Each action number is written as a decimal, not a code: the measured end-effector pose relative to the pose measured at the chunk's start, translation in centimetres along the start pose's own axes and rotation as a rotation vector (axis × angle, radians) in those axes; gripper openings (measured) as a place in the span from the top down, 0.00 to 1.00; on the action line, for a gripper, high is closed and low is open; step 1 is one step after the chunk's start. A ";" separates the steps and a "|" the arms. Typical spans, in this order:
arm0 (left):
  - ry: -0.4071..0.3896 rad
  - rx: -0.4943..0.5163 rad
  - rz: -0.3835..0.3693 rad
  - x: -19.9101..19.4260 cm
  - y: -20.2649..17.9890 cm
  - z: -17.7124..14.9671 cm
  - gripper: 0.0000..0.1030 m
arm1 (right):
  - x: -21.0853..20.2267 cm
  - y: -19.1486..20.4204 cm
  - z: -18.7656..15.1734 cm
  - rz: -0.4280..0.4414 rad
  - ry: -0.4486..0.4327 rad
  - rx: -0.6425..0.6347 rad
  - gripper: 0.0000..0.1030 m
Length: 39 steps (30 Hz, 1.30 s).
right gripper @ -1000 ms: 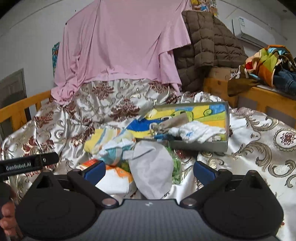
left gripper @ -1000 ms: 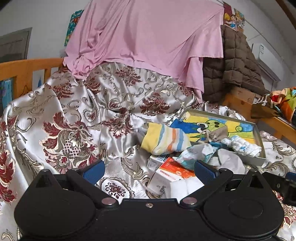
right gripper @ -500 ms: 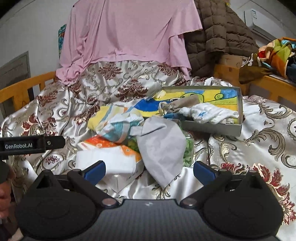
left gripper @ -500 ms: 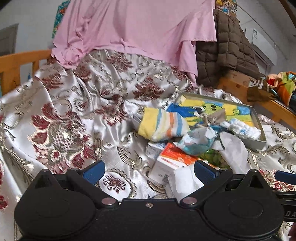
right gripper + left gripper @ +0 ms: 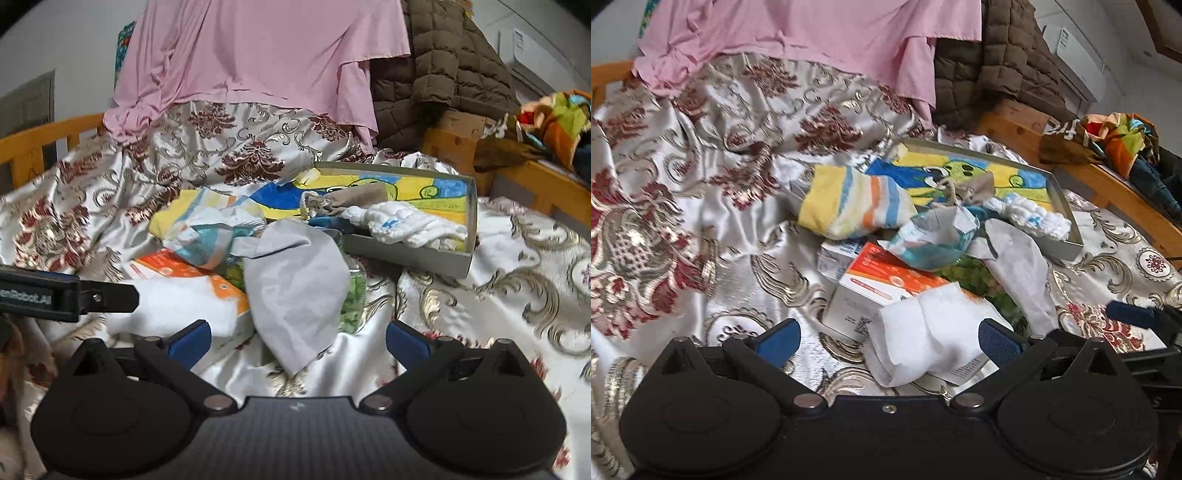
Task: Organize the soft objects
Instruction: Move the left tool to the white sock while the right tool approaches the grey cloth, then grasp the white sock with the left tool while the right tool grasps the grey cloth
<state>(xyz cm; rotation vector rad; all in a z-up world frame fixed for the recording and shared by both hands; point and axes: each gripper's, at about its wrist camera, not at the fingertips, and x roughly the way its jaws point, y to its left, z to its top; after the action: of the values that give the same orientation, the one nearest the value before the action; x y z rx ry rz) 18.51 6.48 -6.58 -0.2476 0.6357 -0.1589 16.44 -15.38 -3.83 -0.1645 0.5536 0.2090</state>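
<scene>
White sock (image 5: 923, 332) between left gripper (image 5: 888, 338) jaws, wide | grey sock (image 5: 295, 284) ahead of right gripper (image 5: 297, 338), wide | box (image 5: 413, 254) behind, contents possibly socks.

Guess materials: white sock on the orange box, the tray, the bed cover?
White sock: soft matte knit, likely cotton; it slumps and shows a ribbed cuff. Tray: looks like grey cardboard, with flat matte walls and a printed cartoon base. Bed cover: glossy satin-like brocade, with bright sheen on the folds and a woven red-gold pattern.
</scene>
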 end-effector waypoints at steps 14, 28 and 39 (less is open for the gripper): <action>0.052 -0.097 -0.138 1.8 1.1 -0.8 0.13 | 4.9 -1.4 0.1 0.136 0.088 0.081 0.08; 0.091 -0.131 -0.216 2.5 1.1 -1.3 0.54 | 5.7 -3.3 0.5 0.250 0.077 0.294 0.15; 0.079 -0.243 -0.263 2.7 2.2 -1.4 0.53 | 6.1 -4.3 1.0 0.233 0.060 0.457 0.35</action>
<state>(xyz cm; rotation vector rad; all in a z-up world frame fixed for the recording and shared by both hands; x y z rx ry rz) 19.92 7.73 -9.81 -0.5624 0.6996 -0.3456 23.03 -18.36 -5.81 0.3400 0.6665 0.2982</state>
